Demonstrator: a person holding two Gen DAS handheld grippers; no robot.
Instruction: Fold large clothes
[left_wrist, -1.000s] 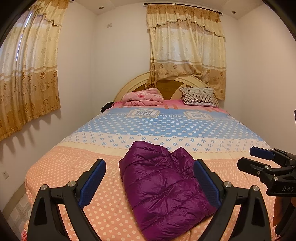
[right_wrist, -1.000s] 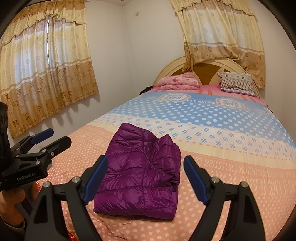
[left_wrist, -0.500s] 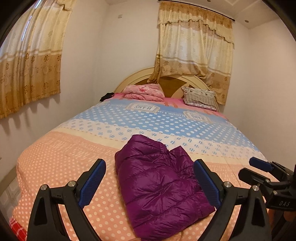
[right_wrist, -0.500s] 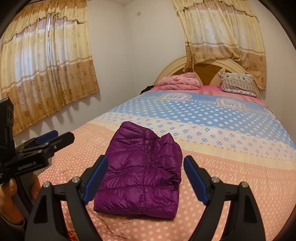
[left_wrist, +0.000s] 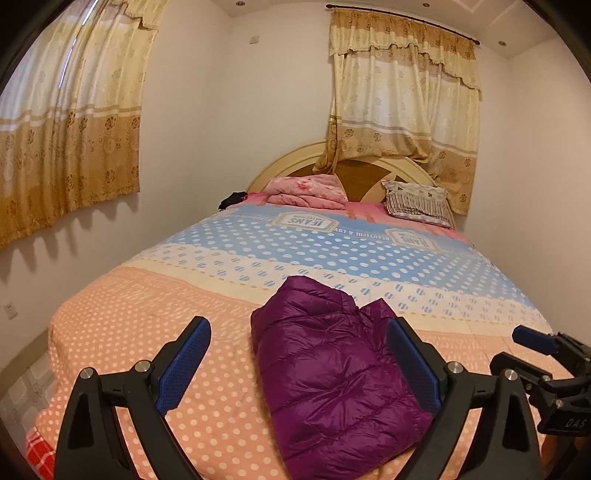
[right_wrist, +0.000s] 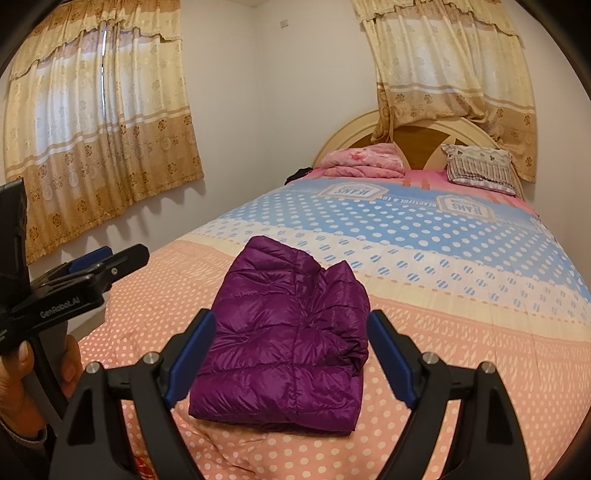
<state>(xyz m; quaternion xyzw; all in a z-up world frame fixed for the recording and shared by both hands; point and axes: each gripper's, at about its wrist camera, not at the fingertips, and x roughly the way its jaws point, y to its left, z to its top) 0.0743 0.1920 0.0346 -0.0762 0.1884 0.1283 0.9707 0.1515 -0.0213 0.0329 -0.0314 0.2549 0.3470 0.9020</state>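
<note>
A purple puffer jacket (left_wrist: 332, 369) (right_wrist: 288, 332) lies folded into a compact rectangle on the peach, dotted end of the bed (left_wrist: 147, 332) (right_wrist: 461, 332). My left gripper (left_wrist: 297, 323) hovers in front of it, open, with nothing between its blue pads. The right gripper (right_wrist: 291, 317) is also open and empty, held just short of the jacket's near edge. Each gripper shows in the other's view: the right gripper (left_wrist: 517, 349) at the right edge, the left gripper (right_wrist: 122, 254) at the left, held by a hand (right_wrist: 22, 369). Neither touches the jacket.
A folded pink blanket (left_wrist: 306, 190) and a striped pillow (left_wrist: 417, 203) lie against the curved headboard (left_wrist: 362, 173). A small dark item (left_wrist: 232, 199) sits at the far left corner. Curtained windows (right_wrist: 99, 140) line the left and back walls. The bedspread's blue band lies beyond the jacket.
The left wrist view has tilted a little as that gripper rolled. The jacket and the right gripper have stayed where they were, and both grippers remain open.
</note>
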